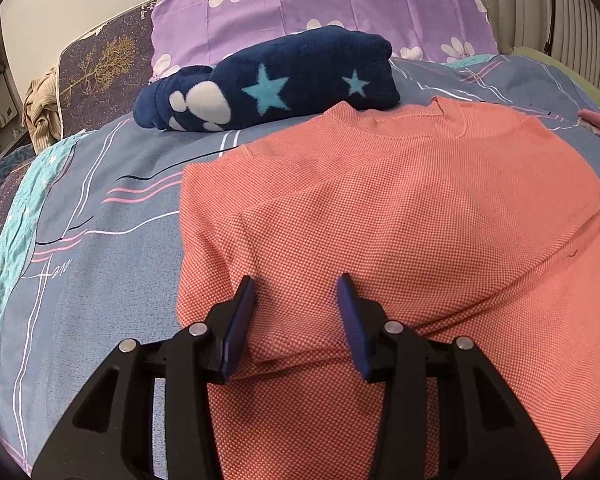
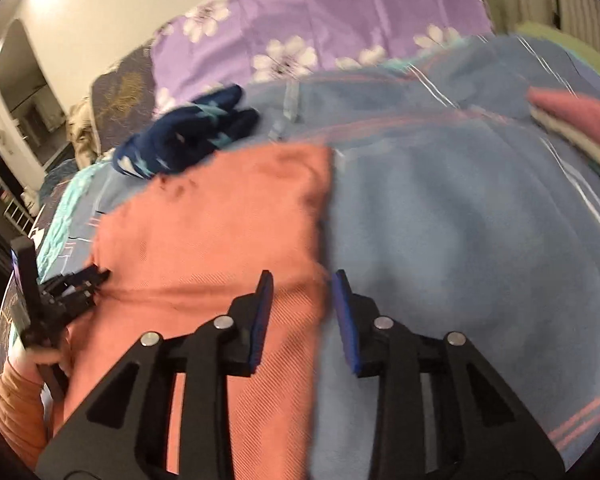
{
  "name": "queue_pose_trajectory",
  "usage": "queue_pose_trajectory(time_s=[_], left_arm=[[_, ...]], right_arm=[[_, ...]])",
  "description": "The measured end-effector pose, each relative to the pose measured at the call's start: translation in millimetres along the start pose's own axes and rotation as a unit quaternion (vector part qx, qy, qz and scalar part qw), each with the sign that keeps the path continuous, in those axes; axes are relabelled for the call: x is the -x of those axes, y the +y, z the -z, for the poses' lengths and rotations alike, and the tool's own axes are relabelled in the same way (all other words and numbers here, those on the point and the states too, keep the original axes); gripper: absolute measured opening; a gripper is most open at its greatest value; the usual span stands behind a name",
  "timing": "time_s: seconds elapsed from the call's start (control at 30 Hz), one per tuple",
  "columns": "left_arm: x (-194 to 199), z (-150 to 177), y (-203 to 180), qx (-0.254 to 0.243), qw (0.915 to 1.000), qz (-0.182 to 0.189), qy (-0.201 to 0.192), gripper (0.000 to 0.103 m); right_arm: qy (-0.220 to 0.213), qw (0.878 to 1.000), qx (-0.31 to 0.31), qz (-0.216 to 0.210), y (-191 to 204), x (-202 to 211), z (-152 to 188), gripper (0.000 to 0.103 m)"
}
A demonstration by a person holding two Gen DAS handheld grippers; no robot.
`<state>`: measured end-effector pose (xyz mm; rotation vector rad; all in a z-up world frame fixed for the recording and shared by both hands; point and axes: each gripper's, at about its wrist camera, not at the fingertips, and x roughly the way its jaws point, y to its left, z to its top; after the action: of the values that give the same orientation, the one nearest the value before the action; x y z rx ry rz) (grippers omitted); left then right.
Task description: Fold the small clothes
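Left tool (image 1: 296,286): I see its two blue pads spread apart, nothing between them; the tips hang just over the near left part of the shirt.
Right tool (image 2: 302,280): I see its pads parted as well, holding nothing; the picture is blurred by motion, so I cannot tell whether the tips touch the cloth.
Salmon shirt (image 1: 400,220): lies flat on the bed straight ahead of my left tool, collar at the far end; its left side is folded in, giving a straight edge to the left of the pads. In the right wrist view the same shirt (image 2: 220,232) sits ahead and left of my right tool, its right edge running between the two pads.
Left tool, seen from the right (image 2: 72,288): far to the left of my right tool, at the shirt's left edge, held by an orange-sleeved hand.
Bedspread (image 1: 100,280): blue with pink and white lines, under the shirt and left of my left tool.
Navy star fleece (image 1: 276,80): bundled beyond the shirt's collar, ahead and slightly left.
Purple floral pillow (image 1: 340,20): behind the fleece, at the far end.
Pink folded cloth (image 2: 576,120): ahead and far right of my right tool, on the bedspread.
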<state>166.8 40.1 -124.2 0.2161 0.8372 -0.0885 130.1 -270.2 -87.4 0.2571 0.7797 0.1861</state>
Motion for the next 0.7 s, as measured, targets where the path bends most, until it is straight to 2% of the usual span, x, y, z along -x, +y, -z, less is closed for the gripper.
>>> queue_pose_trajectory(time_s=[0.03,0.1,0.13,0.2,0.23,0.33,0.4,0.47,0.5,0.53,0.63,0.7], left_arm=[[0,0,0,0.001,1.0000,0.001,0.000,0.045],[0,0,2,0.005,1.0000,0.005,-0.001,0.045],[0,0,3,0.007,0.9999,0.007,-0.002,0.045],[1,0,4,0.009,0.9999,0.008,-0.004,0.045],[1,0,4,0.010,0.9999,0.009,-0.005,0.045],[4,-2,12,0.030,0.9995,0.013,-0.006,0.046],[11,-4,30,0.079,0.9966,0.016,-0.019,0.041],[22,-12,50,0.129,0.9895,0.052,-0.041,0.036],[25,-17,53,0.136,0.9879,0.059,-0.047,0.033],[28,-25,52,0.131,0.9881,0.061,-0.054,0.031],[19,-40,35,0.083,0.9935,0.059,-0.050,0.031],[-10,-38,22,0.049,0.9978,0.044,-0.004,0.032]], right_arm=[[0.012,1.000,0.009,-0.002,6,-12,-4,0.030],[0.050,0.997,0.019,0.050,6,-40,-1,0.027],[0.062,0.996,0.020,0.067,-2,-56,7,0.023],[0.041,0.998,-0.002,0.044,-12,-51,12,0.021],[0.043,0.998,-0.003,0.048,-12,-48,12,0.018],[0.048,0.997,0.009,0.057,-8,-39,15,0.017],[0.047,0.998,0.001,0.051,-5,-29,10,0.017],[0.034,0.999,0.000,0.035,1,-21,-2,0.019],[0.021,0.999,0.010,0.031,7,-18,-13,0.019],[0.013,0.999,0.023,0.033,12,-19,-22,0.019],[0.005,0.997,0.062,0.042,29,-40,-47,0.031],[0.021,0.995,0.068,0.076,24,-65,-51,0.033]])
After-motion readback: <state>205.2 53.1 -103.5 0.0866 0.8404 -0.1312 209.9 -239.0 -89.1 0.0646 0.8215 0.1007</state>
